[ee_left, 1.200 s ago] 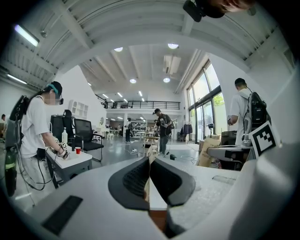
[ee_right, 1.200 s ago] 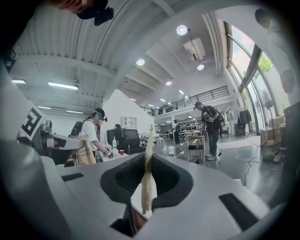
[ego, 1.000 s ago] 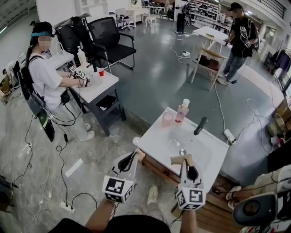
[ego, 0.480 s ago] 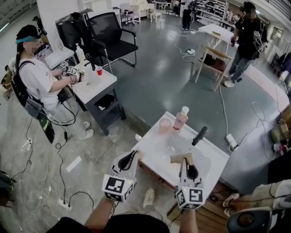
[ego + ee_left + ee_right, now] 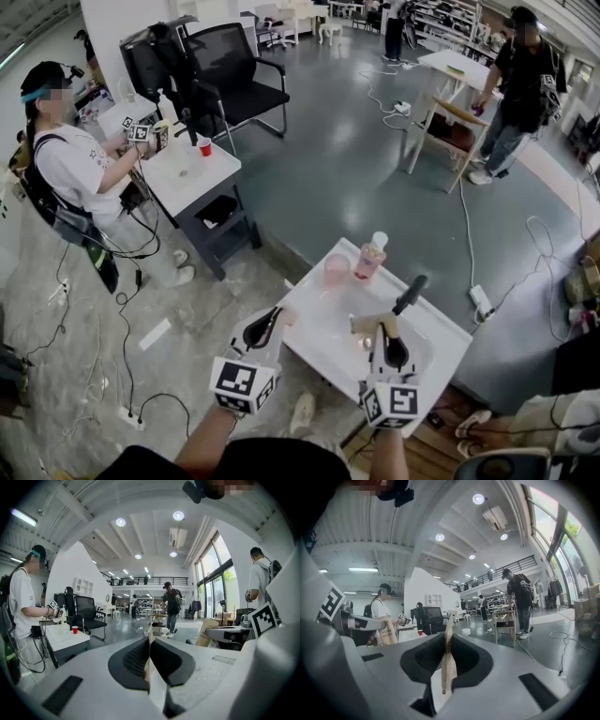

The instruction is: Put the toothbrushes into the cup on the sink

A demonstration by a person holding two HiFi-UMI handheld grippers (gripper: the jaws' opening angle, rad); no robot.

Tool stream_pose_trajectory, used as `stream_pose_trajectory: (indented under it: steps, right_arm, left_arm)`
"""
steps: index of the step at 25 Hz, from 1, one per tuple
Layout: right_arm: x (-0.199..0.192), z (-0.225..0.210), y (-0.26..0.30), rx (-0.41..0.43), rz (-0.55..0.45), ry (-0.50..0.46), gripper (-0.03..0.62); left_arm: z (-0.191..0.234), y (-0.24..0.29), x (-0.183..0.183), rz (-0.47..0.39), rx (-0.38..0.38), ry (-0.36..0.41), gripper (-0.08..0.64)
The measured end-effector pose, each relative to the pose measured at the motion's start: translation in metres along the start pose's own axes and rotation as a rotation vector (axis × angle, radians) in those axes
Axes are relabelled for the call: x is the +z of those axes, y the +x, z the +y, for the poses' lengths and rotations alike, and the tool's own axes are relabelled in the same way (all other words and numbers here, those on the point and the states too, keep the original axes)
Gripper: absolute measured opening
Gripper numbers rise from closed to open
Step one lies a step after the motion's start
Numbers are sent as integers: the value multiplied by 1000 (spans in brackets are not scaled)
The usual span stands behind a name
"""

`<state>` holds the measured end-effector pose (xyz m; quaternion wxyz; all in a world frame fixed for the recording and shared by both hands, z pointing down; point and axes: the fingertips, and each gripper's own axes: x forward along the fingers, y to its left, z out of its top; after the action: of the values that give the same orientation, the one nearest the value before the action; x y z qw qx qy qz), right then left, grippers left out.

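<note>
A white sink [image 5: 314, 314] on a wooden stand has a translucent pink cup [image 5: 336, 270] at its far edge, next to a pink bottle [image 5: 370, 255] and a black faucet [image 5: 410, 292]. My left gripper [image 5: 275, 324] hovers at the sink's near left corner, shut on a thin pale toothbrush [image 5: 150, 645] that sticks out past its jaws. Over the basin, my right gripper [image 5: 382, 343] is shut on a bamboo toothbrush [image 5: 367, 324], which stands upright between the pads in the right gripper view [image 5: 448, 656]. Both grippers are short of the cup.
A seated person [image 5: 70, 169] works at a white table [image 5: 192, 173] with a red cup [image 5: 204, 146] at the left. Black office chairs [image 5: 230, 80] stand behind it. Another person [image 5: 520, 84] stands by a wooden chair [image 5: 445, 127] at the back right. Cables [image 5: 122, 309] cross the floor.
Both grippers have moved forward toward the sink together. The right one now hangs over the basin and the left one has reached the sink's near left corner. Their grips are unchanged.
</note>
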<state>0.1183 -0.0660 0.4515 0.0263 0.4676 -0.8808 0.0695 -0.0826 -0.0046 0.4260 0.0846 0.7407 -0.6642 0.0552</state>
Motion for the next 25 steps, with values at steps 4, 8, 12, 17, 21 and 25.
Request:
stream_pose_trajectory:
  steps: [4,8,12,17,21,25]
  right_arm:
    - [8,-5,13,13,-15,-1,44]
    - [18,-9,25,27,-34,-1,44]
    - [16,-14,39,34,-48,-7,44]
    - [23,-11,60,32,-49,-9,44]
    - [16,-13,83,6,-53,-4,44]
    - [13,-12,107,-23,-61,10,44]
  left_arm:
    - [4,9,6,-10,12,0,8]
    - [8,17,12,-14,26,2,8]
    - [15,27,17,-30,34,3,8]
    - [28,44,22,-37,22,3,8]
    - [43,65,21,-32,-5,3,8]
    - [60,87,12,-1,-34,-7,8]
